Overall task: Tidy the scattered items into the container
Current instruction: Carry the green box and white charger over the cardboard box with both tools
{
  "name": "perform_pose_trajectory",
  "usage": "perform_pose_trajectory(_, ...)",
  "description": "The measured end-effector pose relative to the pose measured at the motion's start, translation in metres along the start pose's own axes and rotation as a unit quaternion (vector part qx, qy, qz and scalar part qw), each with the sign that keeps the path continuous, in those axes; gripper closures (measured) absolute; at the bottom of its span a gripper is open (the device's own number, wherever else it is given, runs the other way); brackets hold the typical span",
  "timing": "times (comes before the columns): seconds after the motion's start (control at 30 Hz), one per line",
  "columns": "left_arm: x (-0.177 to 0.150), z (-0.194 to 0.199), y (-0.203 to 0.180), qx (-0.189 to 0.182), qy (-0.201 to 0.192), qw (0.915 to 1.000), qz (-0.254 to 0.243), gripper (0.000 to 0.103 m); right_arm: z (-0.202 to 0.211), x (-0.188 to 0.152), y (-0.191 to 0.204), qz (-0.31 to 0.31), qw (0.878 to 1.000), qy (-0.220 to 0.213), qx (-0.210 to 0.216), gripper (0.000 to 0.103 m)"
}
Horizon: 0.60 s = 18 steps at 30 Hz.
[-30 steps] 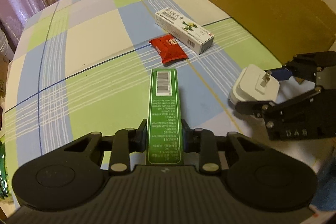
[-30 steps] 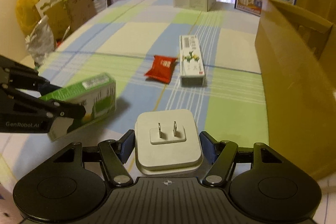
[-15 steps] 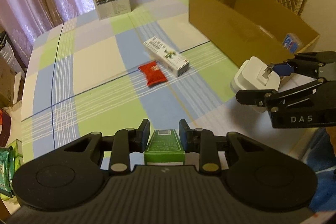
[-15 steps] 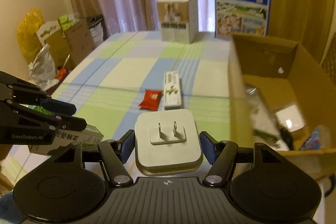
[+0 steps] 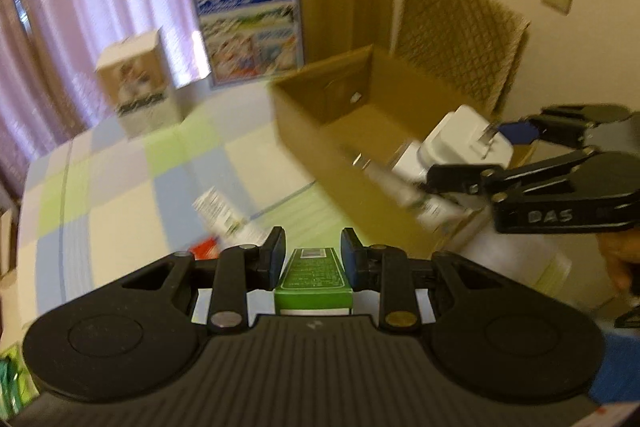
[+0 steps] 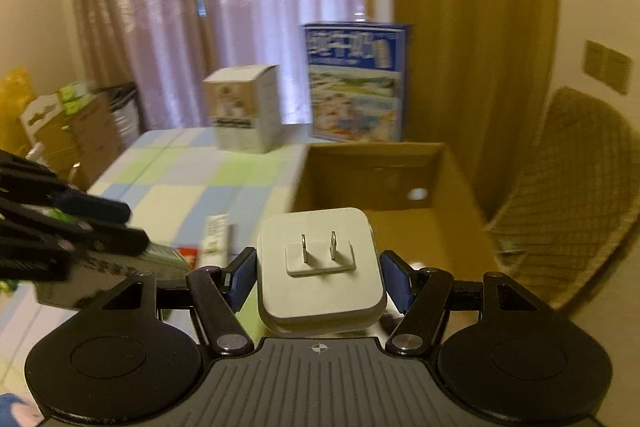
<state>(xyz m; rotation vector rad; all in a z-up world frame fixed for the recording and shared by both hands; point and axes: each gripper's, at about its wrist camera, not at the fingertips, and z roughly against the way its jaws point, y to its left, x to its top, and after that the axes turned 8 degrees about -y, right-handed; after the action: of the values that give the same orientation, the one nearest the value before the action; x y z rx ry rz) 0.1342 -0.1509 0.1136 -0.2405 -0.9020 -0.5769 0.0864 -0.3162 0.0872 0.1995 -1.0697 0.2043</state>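
Observation:
My left gripper [image 5: 313,251] is shut on a narrow green box [image 5: 313,281], held lengthwise above the checked tablecloth [image 5: 120,179]. My right gripper [image 6: 319,269] is shut on a white plug adapter [image 6: 320,291] with its two prongs facing forward. In the left wrist view the adapter [image 5: 460,143] hangs at the near end of the open cardboard carton [image 5: 316,123], which holds several items. A long white box [image 5: 224,215] and a red packet [image 5: 204,249] lie on the cloth beside the carton. The picture is blurred.
At the table's far end stand a small white box [image 6: 244,107] and a blue milk carton case [image 6: 356,83]. A quilted chair [image 6: 576,187] stands right of the cardboard carton [image 6: 376,163]. Boxes and bags [image 6: 60,123] sit on the floor at left.
Both grippers have risen from the table with their loads and tipped upward. The carton's open top has come into view, and the adapter has moved toward it.

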Motion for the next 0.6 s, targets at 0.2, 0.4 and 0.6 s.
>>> perform_pose_trajectory(0.2, 0.043, -0.019, -0.029, -0.029, -0.029, 0.9991, 0.003, 0.078, -0.001, 0.001, -0.047, -0.017, 0.999, 0.005, -0.031, 0.04)
perform_pose_trajectory(0.4, 0.066, -0.043, -0.052, -0.049, -0.04, 0.998, 0.006, 0.078, -0.001, -0.006, -0.072, -0.029, 0.999, 0.013, -0.04, 0.04)
perform_pose_trajectory(0.6, 0.068, -0.07, -0.069, -0.068, -0.041, 0.9967, 0.019, 0.078, -0.009, -0.012, -0.085, -0.035, 0.998, 0.021, -0.046, 0.04)
